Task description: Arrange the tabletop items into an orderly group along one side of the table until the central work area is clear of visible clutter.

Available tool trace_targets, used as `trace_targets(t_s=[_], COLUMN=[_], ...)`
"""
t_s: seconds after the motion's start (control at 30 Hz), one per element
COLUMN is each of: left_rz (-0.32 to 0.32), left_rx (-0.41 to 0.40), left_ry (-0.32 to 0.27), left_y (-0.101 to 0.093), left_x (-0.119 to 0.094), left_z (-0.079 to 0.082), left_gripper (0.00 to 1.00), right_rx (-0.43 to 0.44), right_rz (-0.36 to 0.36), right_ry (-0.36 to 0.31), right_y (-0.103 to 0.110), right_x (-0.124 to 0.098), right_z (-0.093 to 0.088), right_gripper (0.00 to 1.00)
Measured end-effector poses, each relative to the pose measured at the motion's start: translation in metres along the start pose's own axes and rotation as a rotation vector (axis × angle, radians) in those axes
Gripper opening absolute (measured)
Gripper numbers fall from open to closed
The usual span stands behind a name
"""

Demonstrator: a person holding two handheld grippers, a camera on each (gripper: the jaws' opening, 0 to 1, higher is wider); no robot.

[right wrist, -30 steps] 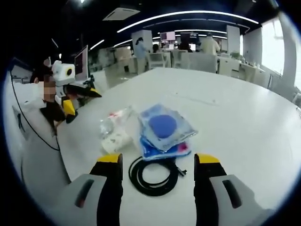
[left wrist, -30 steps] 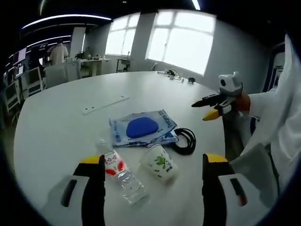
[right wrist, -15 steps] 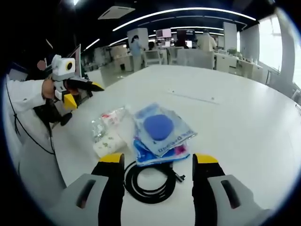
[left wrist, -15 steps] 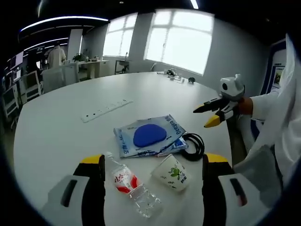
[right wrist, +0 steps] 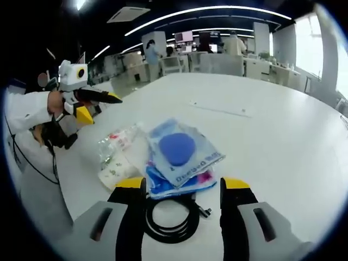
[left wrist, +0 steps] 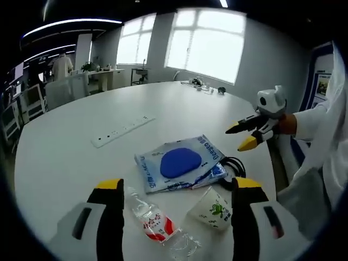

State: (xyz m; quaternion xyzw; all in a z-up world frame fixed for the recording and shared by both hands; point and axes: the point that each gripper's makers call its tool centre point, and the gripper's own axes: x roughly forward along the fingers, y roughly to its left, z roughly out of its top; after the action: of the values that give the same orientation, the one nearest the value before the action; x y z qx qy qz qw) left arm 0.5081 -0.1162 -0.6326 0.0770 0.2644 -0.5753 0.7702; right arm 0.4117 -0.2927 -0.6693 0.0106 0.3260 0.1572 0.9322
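Fingers of the left gripper (left wrist: pixel 172 217) stand wide, holding nothing; the plastic bottle (left wrist: pixel 157 223) lies on its side between them, at 6 o'clock in the left gripper view. Right gripper (right wrist: pixel 183 215) fingers also wide and empty, with the black cable coil (right wrist: pixel 169 218) lying between them at 6 o'clock in the right gripper view.

Items sit clustered on the white round table (left wrist: pixel 65 163). Paper cup (left wrist: pixel 213 209) tipped on its side, just beside the bottle at about 5 o'clock. Clear packet with a blue round pad (left wrist: pixel 179 163) at centre, stacked on other flat packets. Cable touches the packets' near edge in the right gripper view. White power strip (left wrist: pixel 122 130) well apart, toward 11 o'clock in the left gripper view.

Handling, as judged:
- Bottle: looks nearly empty, light, thin-walled, smooth; likely to roll or crush. Take across the body near the red label.
- Cup: very light, will deform; pinch the rim wall gently.
- Packets: floppy, slick film; take an edge or slide them.
- Cable: limp, may uncoil; grip across the bundled strands.
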Motion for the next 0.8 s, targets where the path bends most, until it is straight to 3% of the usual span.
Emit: trace_targets(t_s=[0.8], left_rz=[-0.005], left_rx=[-0.018], left_ry=[0.065], left_y=[0.034], left_x=[0.047], left_z=[-0.007], left_gripper=[0.78], right_rx=[0.039], right_rz=[-0.026], right_ry=[0.039], right_y=[-0.011], right_x=[0.028], right_z=[-0.01], right_gripper=[0.46])
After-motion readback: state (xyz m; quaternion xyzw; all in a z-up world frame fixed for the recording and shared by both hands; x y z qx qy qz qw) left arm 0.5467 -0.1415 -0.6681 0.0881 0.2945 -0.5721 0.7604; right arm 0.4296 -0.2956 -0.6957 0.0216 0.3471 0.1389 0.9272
